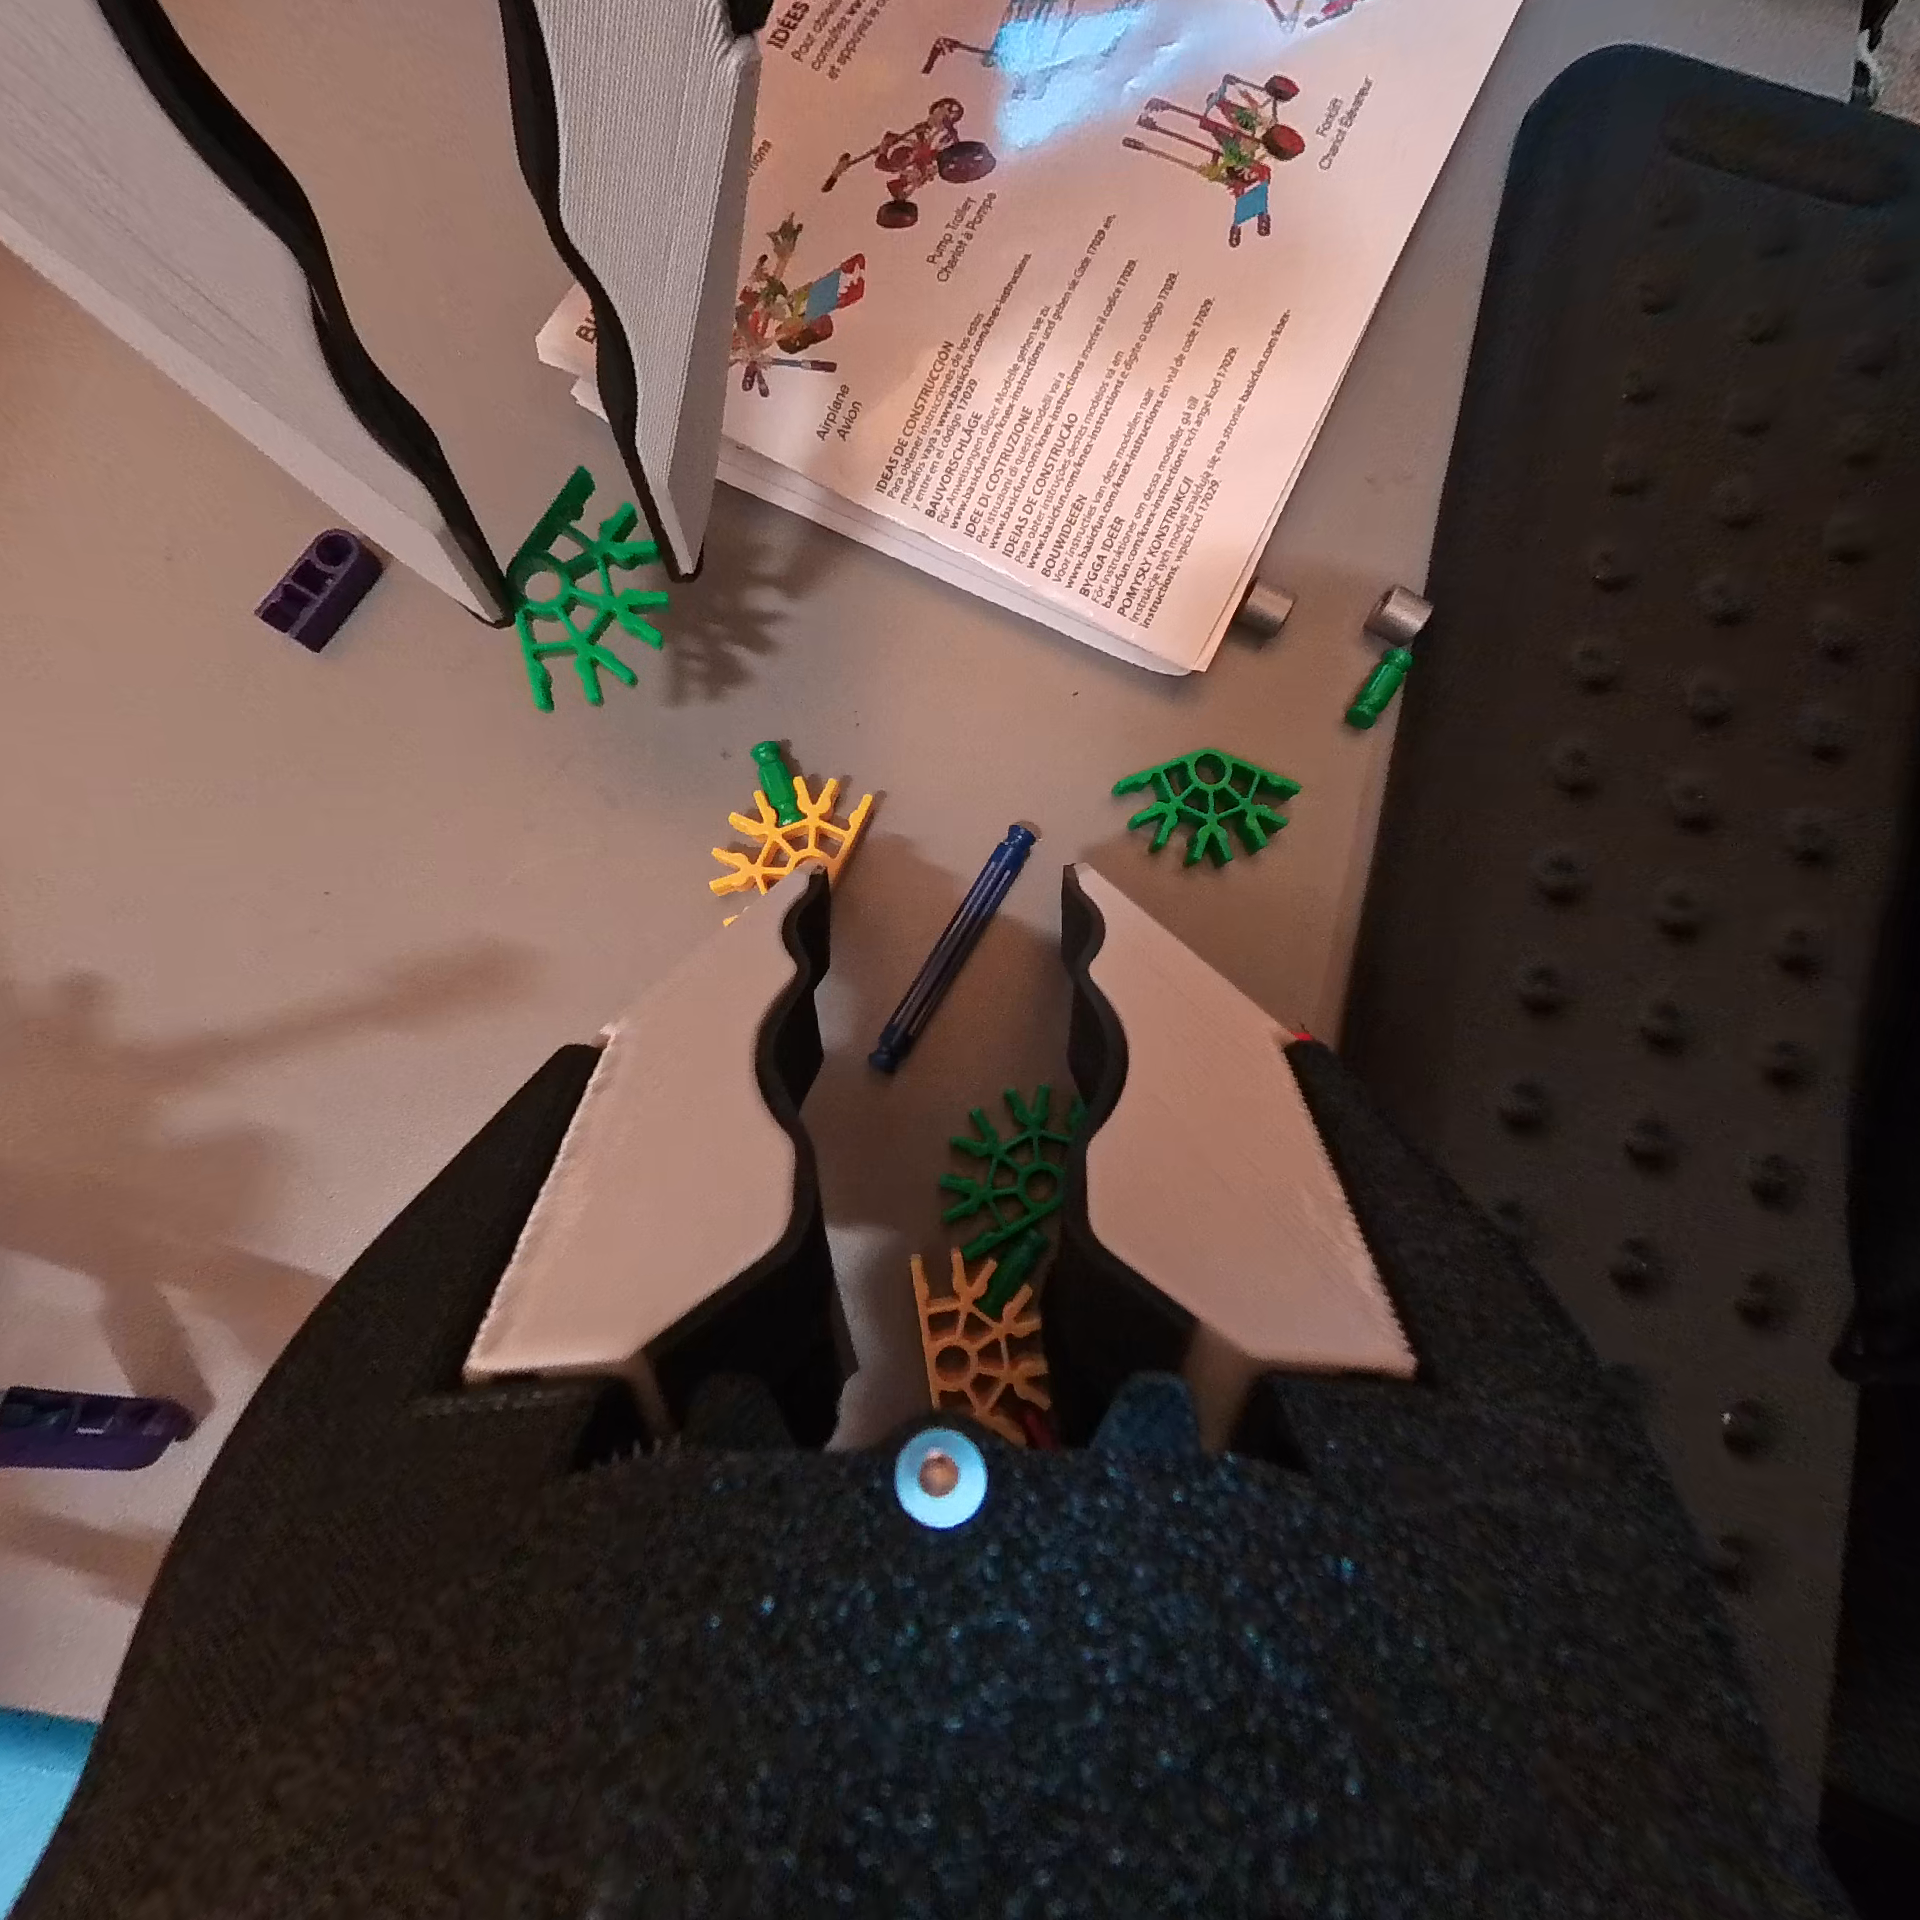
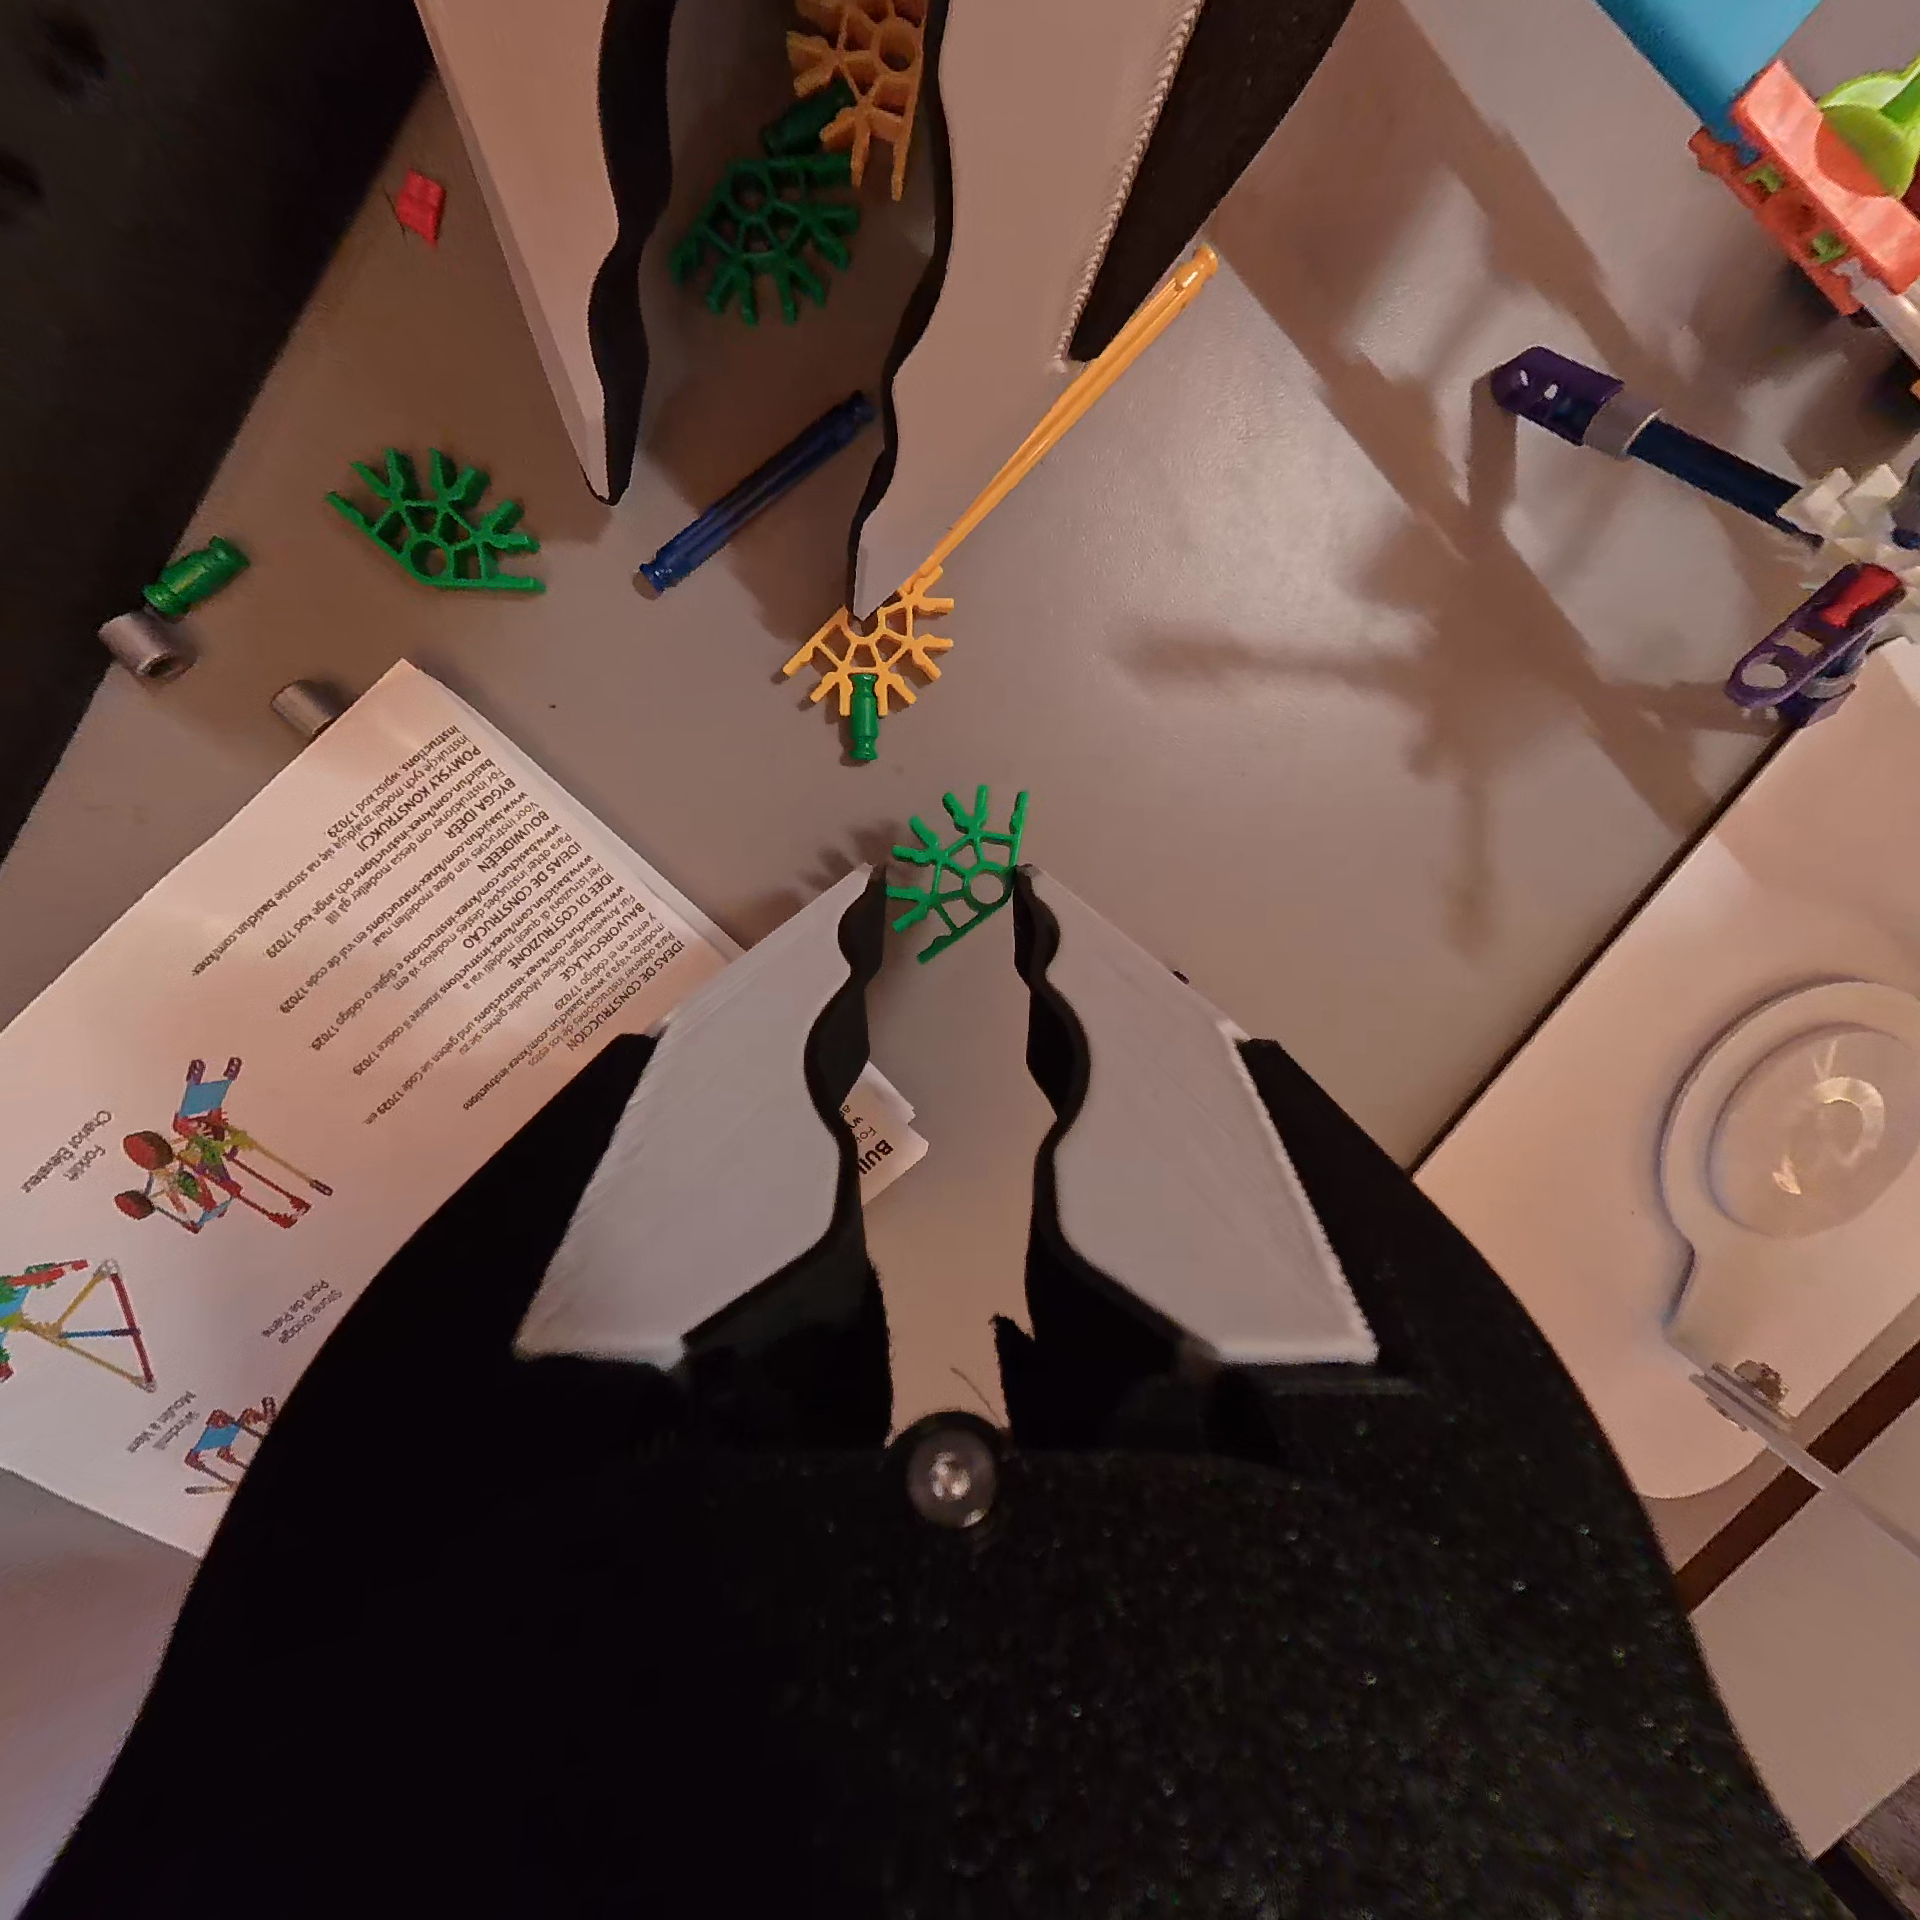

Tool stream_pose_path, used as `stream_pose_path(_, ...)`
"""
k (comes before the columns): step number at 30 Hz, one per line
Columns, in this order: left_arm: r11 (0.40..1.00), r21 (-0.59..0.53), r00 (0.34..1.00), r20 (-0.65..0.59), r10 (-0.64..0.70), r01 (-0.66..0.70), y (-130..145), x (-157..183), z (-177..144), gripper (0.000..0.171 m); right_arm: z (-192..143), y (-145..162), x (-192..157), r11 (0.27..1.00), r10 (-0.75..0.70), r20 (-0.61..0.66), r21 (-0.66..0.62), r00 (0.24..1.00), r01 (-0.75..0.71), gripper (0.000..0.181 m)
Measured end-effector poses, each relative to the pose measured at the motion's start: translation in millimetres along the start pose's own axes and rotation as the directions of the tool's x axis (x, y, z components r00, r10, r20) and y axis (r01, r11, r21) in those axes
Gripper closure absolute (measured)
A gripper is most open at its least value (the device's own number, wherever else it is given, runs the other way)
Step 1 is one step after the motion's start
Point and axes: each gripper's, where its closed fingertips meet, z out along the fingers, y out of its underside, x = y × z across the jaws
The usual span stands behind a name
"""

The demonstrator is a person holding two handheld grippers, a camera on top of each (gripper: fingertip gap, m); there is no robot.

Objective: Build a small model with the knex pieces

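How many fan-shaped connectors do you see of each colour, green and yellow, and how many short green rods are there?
Green fan-shaped connectors: 3
Yellow fan-shaped connectors: 2
Short green rods: 3
Total: 8

- Work surface: plain grey tabletop (image 1: 312, 831), matte, continuous across both views.
- Lighting: warm, from above; sharp, long shadows (image 2: 1403, 644) fall across the tabletop.
- Black textured mat (image 1: 1683, 727) with rows of raised studs lies along one table edge; its dark edge (image 2: 156, 312) also shows in the right wrist view.
- Pale beige panel (image 2: 1662, 1039) abuts the tabletop at the opposite side and carries a clear round suction-cup fitting (image 2: 1808, 1122).
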Motion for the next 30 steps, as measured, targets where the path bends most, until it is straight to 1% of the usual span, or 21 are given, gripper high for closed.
stream_pose_path(20, 1.0, -0.008, 1.0, -0.002, -0.006, 0.006, 2.5, 1.4, -2.1, 0.127, 3.6, -3.3, -7.5, 1.0, -0.016, 0.026, -0.008, 1.0, 0.016, 0.157)
stream_pose_path(30, 1.0, -0.002, 1.0, -0.01, -0.025, 0.025, 8.1, 3.3, -7.6, 0.128, 12.0, -12.4, -28.6, 0.998, -0.034, 0.08, 0.046, 0.996, 0.031, 0.157)
